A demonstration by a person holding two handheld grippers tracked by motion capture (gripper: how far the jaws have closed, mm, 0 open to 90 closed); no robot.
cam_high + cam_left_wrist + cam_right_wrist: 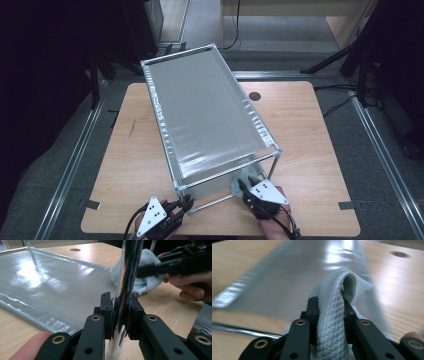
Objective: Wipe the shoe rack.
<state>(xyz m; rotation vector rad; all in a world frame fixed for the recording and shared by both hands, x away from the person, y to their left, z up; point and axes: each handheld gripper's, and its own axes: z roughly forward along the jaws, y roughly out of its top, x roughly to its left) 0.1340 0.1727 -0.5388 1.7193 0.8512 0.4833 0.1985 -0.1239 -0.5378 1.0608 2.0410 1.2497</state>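
A chrome-framed rack [272, 145] with grey fabric shelves stands on the wooden table [310, 150]. My left gripper [186, 203] is at the rack's near left corner. In the left gripper view the left gripper [121, 312] is shut on the upright chrome pole [127, 272]. My right gripper [244, 188] reaches under the top shelf at the near right corner. In the right gripper view the right gripper [331, 315] is shut on a pale quilted cloth [337, 300], folded over above the jaws, just over the lower grey shelf [287, 277]. The left gripper view also shows that cloth [147, 272] and the right gripper [160, 266].
The rack's top shelf [205, 115] covers most of the table's middle. A round cable hole [255, 96] sits behind it at the right. A low chrome bar [242, 330] runs along the rack's front. Dark stands [360, 55] and floor rails [75, 155] surround the table.
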